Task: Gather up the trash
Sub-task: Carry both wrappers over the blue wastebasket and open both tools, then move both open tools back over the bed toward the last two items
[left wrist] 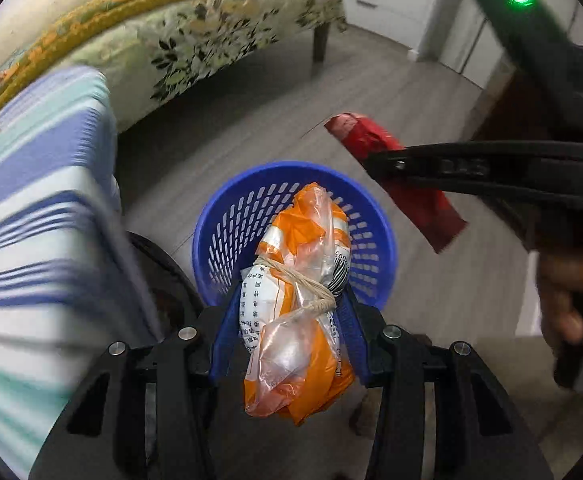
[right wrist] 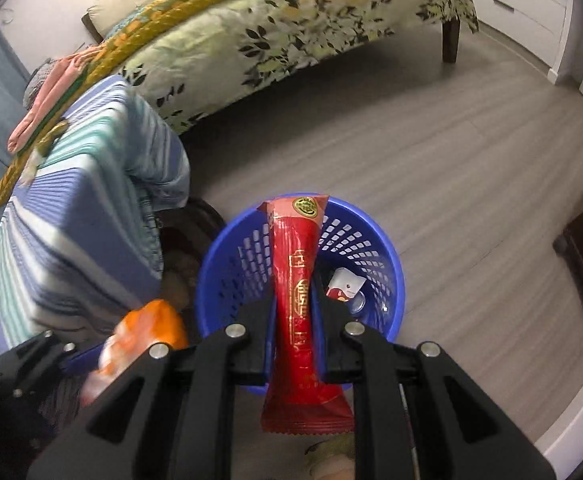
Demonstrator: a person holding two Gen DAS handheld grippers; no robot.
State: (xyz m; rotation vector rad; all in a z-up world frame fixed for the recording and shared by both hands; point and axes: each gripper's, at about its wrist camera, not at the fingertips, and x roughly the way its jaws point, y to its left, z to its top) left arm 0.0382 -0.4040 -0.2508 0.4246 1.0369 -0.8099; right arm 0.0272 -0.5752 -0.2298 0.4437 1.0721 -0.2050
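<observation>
Both grippers grip trash — left gripper the orange bag, right gripper the red wrapper — over the blue basket.

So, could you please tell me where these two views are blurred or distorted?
Left wrist view: the striped bedding is smeared by motion, the hand at right is soft, and the orange bag stays sharp. Right wrist view: the orange bag is blurred, the red wrapper crisp. Both views bend the bed into a curve.

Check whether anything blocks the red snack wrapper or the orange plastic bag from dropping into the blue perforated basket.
Nothing visible does. The red snack wrapper and orange plastic bag hang over the blue perforated basket's open mouth, which holds only small scraps.
</observation>
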